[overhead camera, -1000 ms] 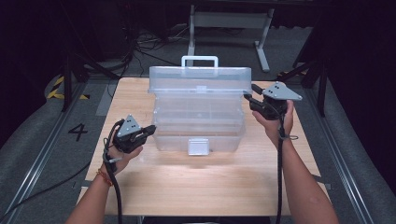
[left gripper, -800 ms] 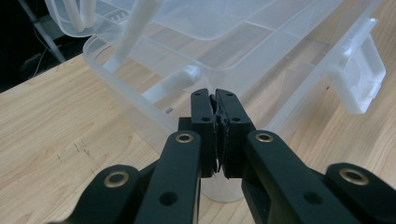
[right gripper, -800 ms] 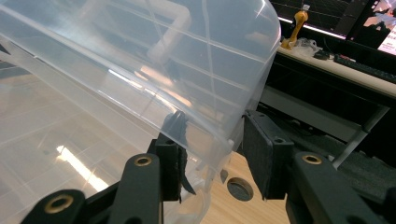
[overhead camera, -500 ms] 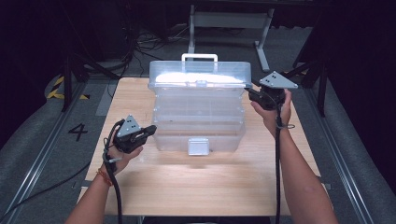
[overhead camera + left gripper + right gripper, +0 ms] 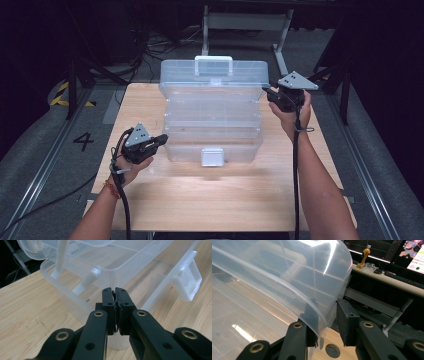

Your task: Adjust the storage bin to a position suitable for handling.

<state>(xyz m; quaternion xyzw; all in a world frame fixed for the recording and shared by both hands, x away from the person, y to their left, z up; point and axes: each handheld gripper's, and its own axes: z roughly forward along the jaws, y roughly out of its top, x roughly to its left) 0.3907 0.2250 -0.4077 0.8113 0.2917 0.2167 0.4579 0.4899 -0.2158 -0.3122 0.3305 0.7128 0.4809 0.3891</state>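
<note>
left tool (image 5: pixel 115 296): jaws closed on box (image 5: pixel 212 122) wall, 8 o'clock | right tool (image 5: pixel 325 315): jaws closing around lid (image 5: pixel 287 277) edge, gap remains, 2 o'clock

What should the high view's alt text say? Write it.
A clear box stands open on a wooden table, lid tilted back. The left gripper, shut, sits at its front left corner; the right gripper has just been closing its jaws around the lid's right edge.
</note>
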